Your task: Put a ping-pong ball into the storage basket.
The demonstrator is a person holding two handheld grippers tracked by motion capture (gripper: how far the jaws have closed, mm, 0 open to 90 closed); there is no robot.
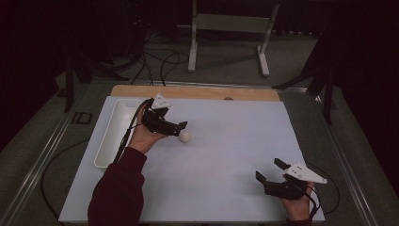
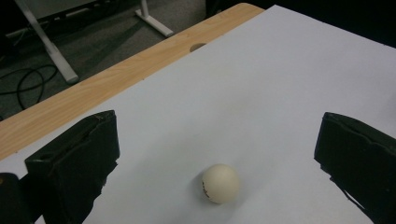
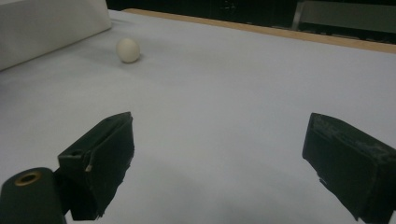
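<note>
A small cream ball [image 1: 185,137] lies on the white table sheet [image 1: 226,127], left of centre. My left gripper [image 1: 180,129] hovers right over it, held by a hand in a dark red sleeve. In the left gripper view the ball [image 2: 220,183] sits between the two wide-apart black jaws and touches neither, so the left gripper [image 2: 217,140] is open. My right gripper [image 1: 269,170] rests near the front right corner, open and holding nothing. The right gripper view has its own gripper [image 3: 219,135] low down and the ball [image 3: 127,50] far off at the upper left.
A long white tray [image 1: 109,136] lies along the sheet's left edge; its wall [image 3: 46,28] stands just beyond the ball. A wooden strip [image 1: 197,92] with a small hole [image 1: 228,98] borders the far side. A white stand [image 1: 226,28] and cables [image 1: 160,61] sit on the floor behind.
</note>
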